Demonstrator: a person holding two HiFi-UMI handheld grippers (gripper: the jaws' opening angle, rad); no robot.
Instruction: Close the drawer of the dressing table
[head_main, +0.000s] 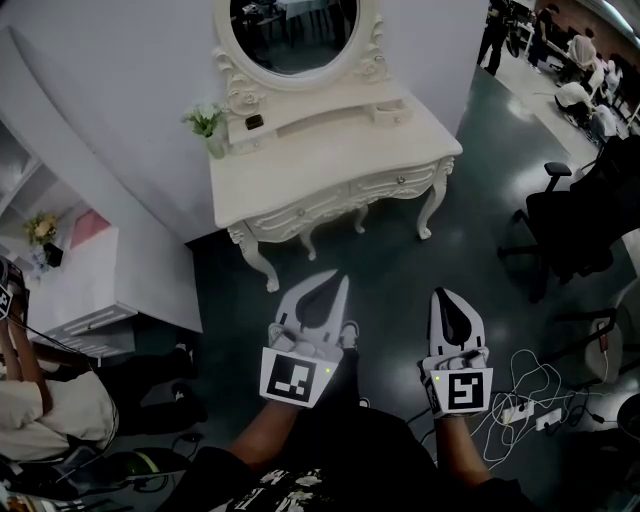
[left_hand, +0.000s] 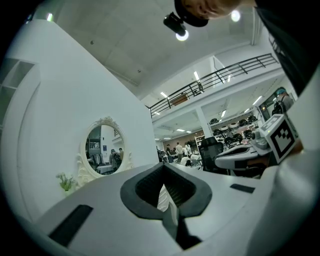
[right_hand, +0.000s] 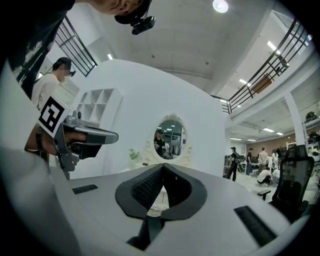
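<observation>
Facing dressing table (head_main: 330, 150) | dark floor (head_main: 390, 260) | left gripper (head_main: 338, 280), right gripper (head_main: 445, 295) jaws clenched, empty | drawer (head_main: 400, 183) seemingly shut

This is a big work hall, like a lab, with one corner set up like a bedroom. A white dressing table (head_main: 330, 190) with a mirror (head_main: 295, 30) stands by a plain wall (head_main: 120, 100). Close by are an office chair (head_main: 575, 225) and loose cables (head_main: 520, 400) on the dark floor (head_main: 400, 270). A railing (left_hand: 215, 80) runs high up, and people (right_hand: 260, 160) stand far back.
</observation>
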